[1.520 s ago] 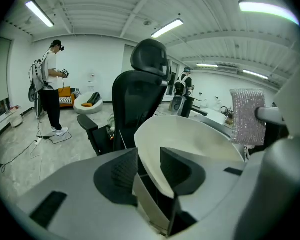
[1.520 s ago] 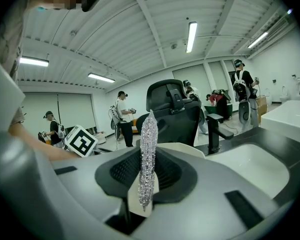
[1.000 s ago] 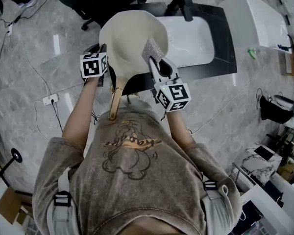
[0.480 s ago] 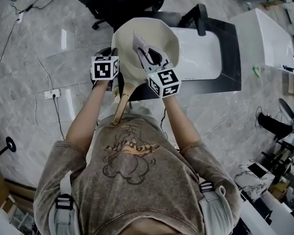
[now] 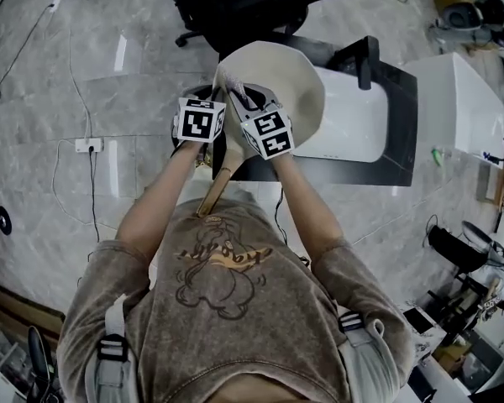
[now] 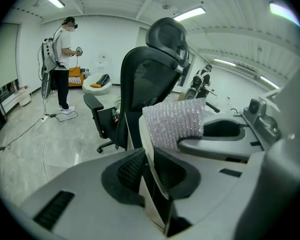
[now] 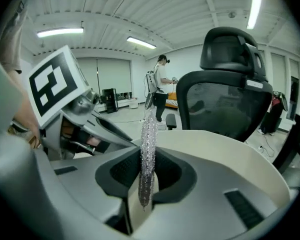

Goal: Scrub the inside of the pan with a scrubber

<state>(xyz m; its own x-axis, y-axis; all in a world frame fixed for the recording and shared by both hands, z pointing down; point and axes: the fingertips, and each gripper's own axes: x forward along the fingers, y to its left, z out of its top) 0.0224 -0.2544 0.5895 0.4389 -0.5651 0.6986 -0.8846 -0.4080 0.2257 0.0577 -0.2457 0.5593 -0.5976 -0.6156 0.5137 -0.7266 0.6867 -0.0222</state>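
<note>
While the left gripper pinches the tilted pan by its rim above the sink, the right gripper, clamped on the scrubber, has swept from the pan's right side to its left edge.

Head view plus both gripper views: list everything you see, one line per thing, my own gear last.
pan: one, cream with a wooden handle, held tilted at the counter's left end
scrubber: one, silvery, inside the pan by its rim
sink: one, white, set in the counter
counter: one, black, ahead of the person
faucet: one, black, at the sink's far edge
office chair: one, black, beyond the counter
power strip: one, white, on the floor at left
other person: one, far across the room
left claw: one, grey, clamped on the pan's rim
right claw: one, grey, clamped on the scrubber
</note>
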